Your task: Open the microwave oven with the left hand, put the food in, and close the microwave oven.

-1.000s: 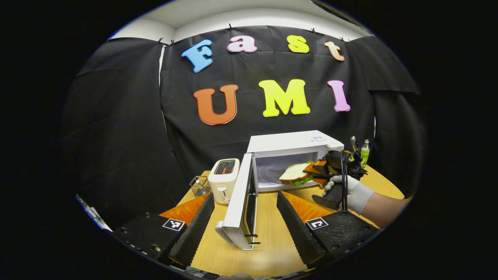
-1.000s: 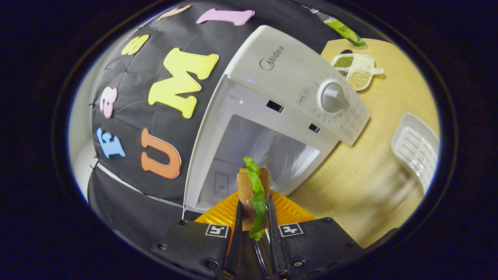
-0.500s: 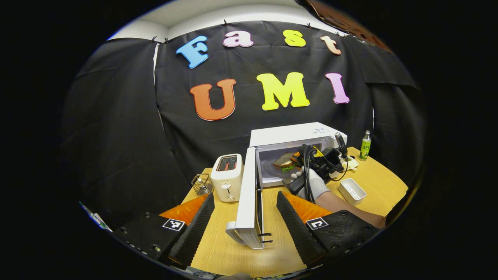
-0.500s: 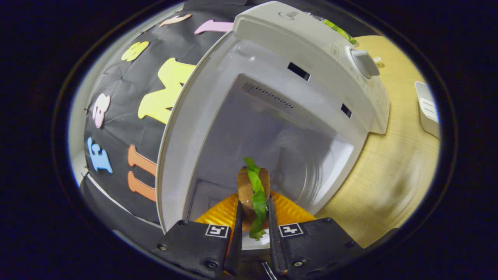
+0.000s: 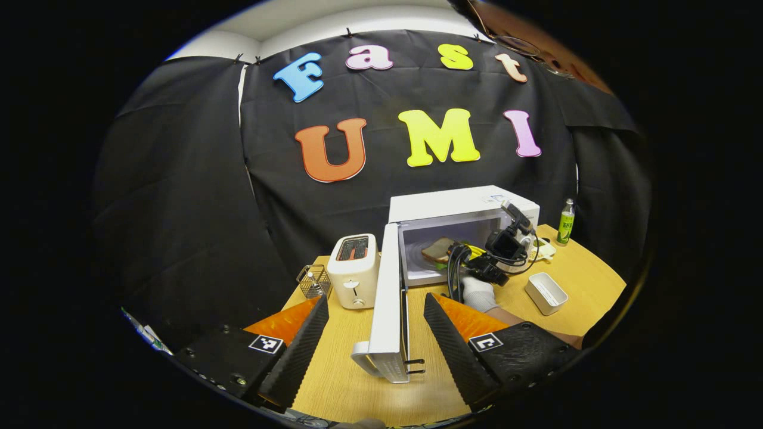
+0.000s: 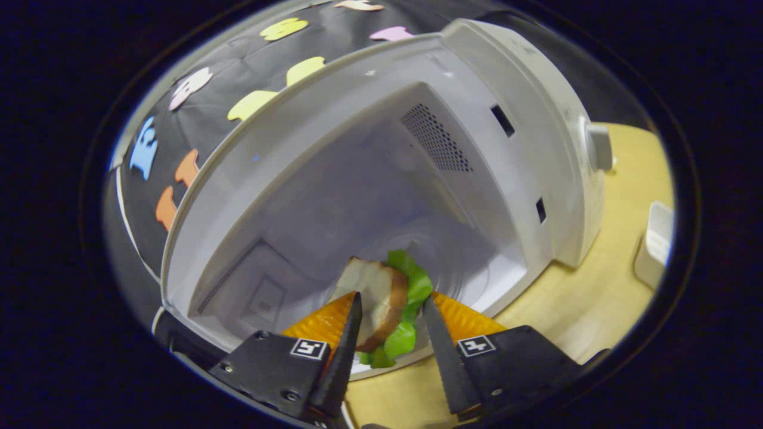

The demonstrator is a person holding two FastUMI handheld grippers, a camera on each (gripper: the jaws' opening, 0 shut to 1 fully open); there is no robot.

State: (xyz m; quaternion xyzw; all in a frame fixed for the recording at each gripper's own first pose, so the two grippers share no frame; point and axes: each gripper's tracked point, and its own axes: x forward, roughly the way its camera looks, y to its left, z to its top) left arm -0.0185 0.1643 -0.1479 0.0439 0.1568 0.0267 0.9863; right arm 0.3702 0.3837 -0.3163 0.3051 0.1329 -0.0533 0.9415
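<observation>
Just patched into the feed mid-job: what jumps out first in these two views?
The white microwave stands at the table's back with its door swung wide open. In the right gripper view, the right claw reaches into the cavity with a lettuce sandwich between its parted fingers. The left claw hangs open near the door's edge.

White microwave [image 5: 459, 205]; brown bread, green lettuce sandwich [image 6: 384, 298]; tan table [image 5: 357, 381].
</observation>
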